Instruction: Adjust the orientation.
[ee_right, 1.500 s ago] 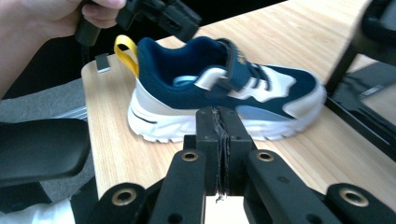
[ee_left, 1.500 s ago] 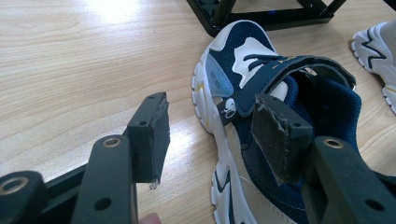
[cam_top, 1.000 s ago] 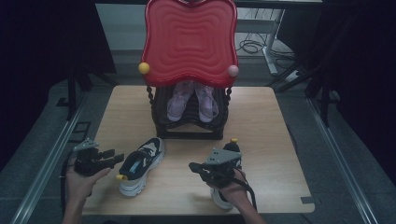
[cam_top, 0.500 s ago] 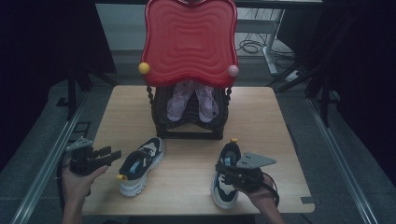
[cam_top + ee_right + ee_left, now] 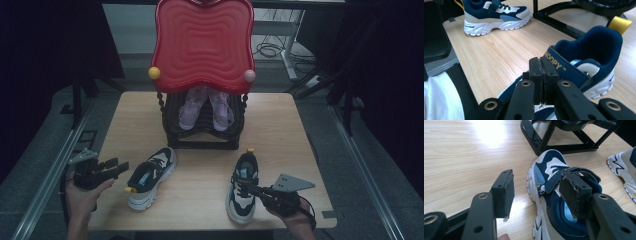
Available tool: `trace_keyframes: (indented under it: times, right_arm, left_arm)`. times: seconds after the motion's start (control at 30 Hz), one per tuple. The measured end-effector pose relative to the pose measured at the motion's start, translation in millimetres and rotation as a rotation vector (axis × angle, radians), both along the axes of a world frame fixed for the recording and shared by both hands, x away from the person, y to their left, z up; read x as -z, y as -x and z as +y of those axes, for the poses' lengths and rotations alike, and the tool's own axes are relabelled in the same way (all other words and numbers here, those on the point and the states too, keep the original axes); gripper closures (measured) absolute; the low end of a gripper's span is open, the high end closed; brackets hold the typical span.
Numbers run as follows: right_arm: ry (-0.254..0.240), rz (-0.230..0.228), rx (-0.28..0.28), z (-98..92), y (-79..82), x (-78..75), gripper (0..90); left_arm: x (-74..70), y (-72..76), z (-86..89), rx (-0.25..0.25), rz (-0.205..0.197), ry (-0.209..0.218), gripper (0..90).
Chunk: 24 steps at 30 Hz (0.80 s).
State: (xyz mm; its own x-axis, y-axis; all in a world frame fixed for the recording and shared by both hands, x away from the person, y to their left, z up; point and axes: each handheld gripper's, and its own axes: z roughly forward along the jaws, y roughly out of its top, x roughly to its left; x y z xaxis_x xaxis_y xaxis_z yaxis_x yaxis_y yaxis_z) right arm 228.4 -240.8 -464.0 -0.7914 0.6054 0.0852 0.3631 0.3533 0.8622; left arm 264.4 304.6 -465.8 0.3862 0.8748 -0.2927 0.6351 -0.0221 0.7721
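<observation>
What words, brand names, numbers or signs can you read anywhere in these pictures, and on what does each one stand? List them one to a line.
"NOOPY" followed by a small "TM" mark, in yellow letters on the dark blue strap of the right shoe; the start of the word is hidden behind the right gripper, whose jaws are shut.
A small mark on the light blue side patch of the left shoe: too blurred to read.

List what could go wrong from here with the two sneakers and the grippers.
The right gripper is shut on the strap of the right sneaker; lifting by that strap alone may let the shoe swing or the strap peel open. That sneaker sits near the table's front edge, so a slip could drop it. The open left gripper straddles the left sneaker; one pad could push it.
</observation>
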Motion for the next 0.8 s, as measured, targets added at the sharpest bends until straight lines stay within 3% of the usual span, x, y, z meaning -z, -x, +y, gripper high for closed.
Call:
trace_keyframes:
  times: [0.27,0.47,0.8]
  right_arm:
    - [0.013,0.005,0.001,-9.2,6.8,6.7,88.3]
    - [0.025,0.027,-0.005,-21.1,18.7,21.2,88.7]
    - [0.062,0.081,-0.066,-16.5,22.7,43.6,89.0]
  left_arm:
    - [2.6,-0.3,0.9,0.002,0.010,-0.001,45.0]
    - [2.4,-0.9,-0.5,0.007,0.012,-0.002,45.0]
    - [4.8,-1.9,-1.4,0.007,0.017,-0.001,44.9]
